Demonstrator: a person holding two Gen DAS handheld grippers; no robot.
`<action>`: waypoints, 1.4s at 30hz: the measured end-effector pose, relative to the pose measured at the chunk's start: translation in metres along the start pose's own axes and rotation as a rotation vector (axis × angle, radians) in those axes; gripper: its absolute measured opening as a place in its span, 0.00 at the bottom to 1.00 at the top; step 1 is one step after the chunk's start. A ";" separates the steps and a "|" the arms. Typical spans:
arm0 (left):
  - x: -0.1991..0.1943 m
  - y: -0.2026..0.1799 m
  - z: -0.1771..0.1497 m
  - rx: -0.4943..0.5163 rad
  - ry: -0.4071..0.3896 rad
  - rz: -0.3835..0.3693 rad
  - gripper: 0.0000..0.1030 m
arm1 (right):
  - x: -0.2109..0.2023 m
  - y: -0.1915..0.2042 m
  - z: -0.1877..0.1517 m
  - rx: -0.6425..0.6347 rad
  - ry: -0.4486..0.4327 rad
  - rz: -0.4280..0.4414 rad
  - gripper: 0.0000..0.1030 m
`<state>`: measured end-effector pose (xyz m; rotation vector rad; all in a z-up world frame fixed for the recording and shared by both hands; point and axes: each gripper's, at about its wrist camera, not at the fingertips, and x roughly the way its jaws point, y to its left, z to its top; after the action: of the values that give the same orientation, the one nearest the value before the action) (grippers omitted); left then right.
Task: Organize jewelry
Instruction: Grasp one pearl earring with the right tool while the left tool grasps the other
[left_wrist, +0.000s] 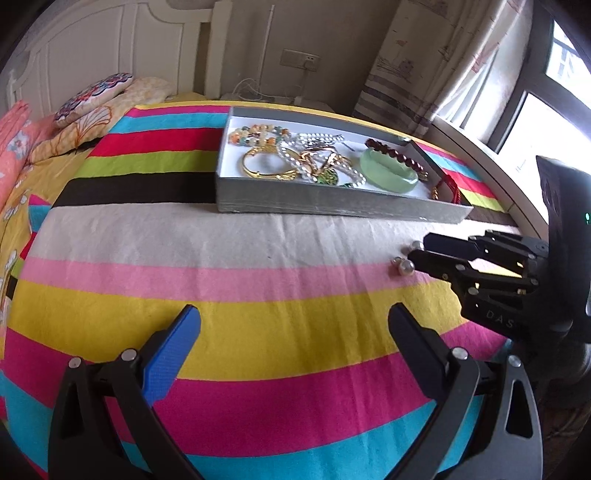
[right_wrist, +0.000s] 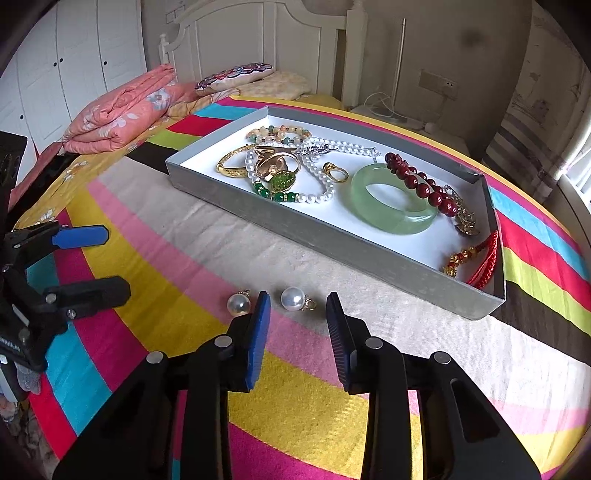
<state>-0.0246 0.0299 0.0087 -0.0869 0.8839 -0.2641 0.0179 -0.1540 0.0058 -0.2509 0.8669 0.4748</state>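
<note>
Two pearl earrings are all that lies loose on the striped bedspread (right_wrist: 155, 236), just in front of the grey box (right_wrist: 295, 236). One pearl earring (right_wrist: 293, 298) sits between the fingers of the right gripper (right_wrist: 298, 314); the other pearl earring (right_wrist: 239, 303) lies just outside the left-hand finger, close beside it. The right gripper's jaws stand partly closed around the first earring, but there is a clear gap on both sides of the pearl, so nothing is gripped yet.

Most of the job looks done. The box already holds the green bangle (right_wrist: 393, 201), a dark red bead bracelet (right_wrist: 421, 184), a pearl necklace (right_wrist: 321, 188), a gold bangle (right_wrist: 232, 166), a gold ring (right_wrist: 336, 171), a string of pale mixed beads (right_wrist: 277, 133) and a red cord piece (right_wrist: 484, 258) in the near corner, all lying together in one open tray without dividers.

The left gripper (left_wrist: 295, 325) hangs off to the side over the yellow stripe, jaws wide apart and empty.

What I reckon is left: pinch the earring now framed by the fingers, carry it into the box, then fetch its mate. Small round pearls on soft cloth could easily roll or slip from the pads.
</note>
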 end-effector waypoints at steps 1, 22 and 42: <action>0.001 -0.005 -0.001 0.024 -0.001 0.003 0.98 | 0.000 0.000 0.000 -0.002 0.000 0.000 0.30; 0.020 -0.097 0.000 0.374 0.008 0.098 0.96 | -0.041 -0.025 -0.025 0.118 -0.120 -0.003 0.19; 0.046 -0.108 0.018 0.370 0.023 0.091 0.48 | -0.052 -0.046 -0.038 0.185 -0.140 0.020 0.19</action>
<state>-0.0033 -0.0868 0.0051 0.2995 0.8472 -0.3395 -0.0139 -0.2247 0.0233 -0.0382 0.7711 0.4222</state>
